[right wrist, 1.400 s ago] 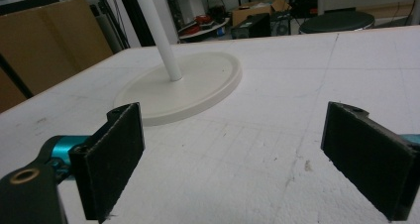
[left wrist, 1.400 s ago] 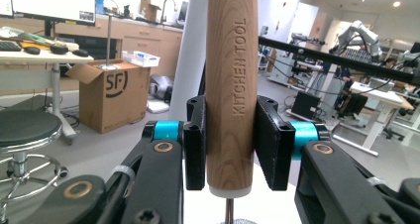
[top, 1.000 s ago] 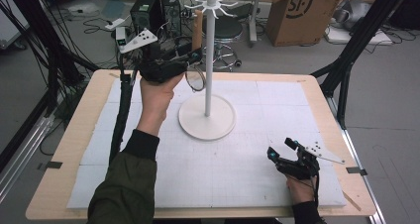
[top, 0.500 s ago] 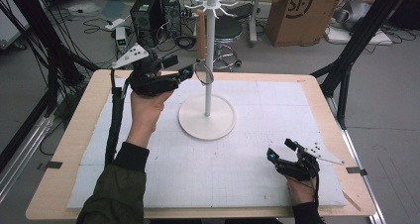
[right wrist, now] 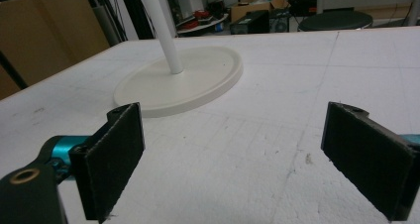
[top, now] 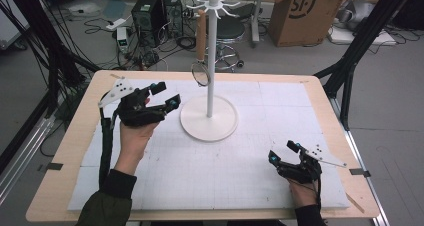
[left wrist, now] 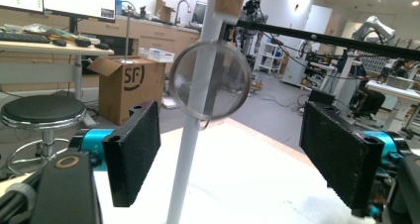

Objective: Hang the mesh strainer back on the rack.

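A white mat (top: pixel 210 171) is covering the wooden table (top: pixel 75 151), with a cluttered workshop lying beyond. The left gripper (top: pixel 162 97), jaws just opened and empty, is hovering beside the strainer (top: pixel 200 75) hanging on the rack (top: pixel 209 117). The right gripper (top: pixel 282 152) is gaping empty.

The one legible marking is "SF", printed in dark letters inside a partial ring on a brown cardboard box (top: pixel 299 13) that stands on the floor beyond the far right corner of the counter (top: pixel 325 93). The same two letters read on the side of that box (left wrist: pixel 126 85) in the left gripper view, where it sits on the floor beside a round black stool (left wrist: pixel 42 115). Two monitors (left wrist: pixel 59 0) on a desk at the upper left of that view show small green marks too tiny to read.
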Demonstrator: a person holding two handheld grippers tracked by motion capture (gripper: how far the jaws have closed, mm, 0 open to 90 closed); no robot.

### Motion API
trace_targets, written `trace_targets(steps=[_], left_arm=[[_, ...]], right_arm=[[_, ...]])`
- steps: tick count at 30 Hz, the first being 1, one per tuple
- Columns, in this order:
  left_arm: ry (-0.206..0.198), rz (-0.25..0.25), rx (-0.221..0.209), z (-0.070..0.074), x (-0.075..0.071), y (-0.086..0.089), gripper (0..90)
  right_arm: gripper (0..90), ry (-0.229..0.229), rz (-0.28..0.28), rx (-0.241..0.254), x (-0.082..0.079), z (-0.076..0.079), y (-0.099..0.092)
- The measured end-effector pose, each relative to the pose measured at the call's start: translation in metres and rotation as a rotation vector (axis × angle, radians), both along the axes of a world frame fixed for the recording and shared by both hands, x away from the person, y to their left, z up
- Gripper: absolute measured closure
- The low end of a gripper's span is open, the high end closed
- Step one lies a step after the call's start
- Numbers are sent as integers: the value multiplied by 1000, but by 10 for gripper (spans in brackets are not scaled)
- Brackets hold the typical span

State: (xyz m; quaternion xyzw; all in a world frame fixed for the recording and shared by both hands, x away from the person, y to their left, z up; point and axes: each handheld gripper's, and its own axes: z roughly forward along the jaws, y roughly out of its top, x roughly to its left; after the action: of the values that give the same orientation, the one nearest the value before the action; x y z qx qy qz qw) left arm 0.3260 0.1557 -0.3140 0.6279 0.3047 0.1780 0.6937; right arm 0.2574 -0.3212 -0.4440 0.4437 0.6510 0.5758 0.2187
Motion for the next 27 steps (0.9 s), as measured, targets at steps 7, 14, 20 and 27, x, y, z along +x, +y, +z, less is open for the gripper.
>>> trace_targets(steps=[7, 14, 20, 27], left_arm=[[-9, 15, -1, -25, -16, 8, 237], [22, 13, -8, -45, -28, 17, 238], [25, 20, -17, -60, -36, 24, 238], [68, 20, 16, -87, -48, 27, 239]], right_arm=[[88, -3, 2, -12, -1, 1, 3], [88, -7, 14, -21, -2, 3, 6], [88, -7, 22, -35, -2, 2, 9], [88, -6, 20, -40, -3, 3, 10]])
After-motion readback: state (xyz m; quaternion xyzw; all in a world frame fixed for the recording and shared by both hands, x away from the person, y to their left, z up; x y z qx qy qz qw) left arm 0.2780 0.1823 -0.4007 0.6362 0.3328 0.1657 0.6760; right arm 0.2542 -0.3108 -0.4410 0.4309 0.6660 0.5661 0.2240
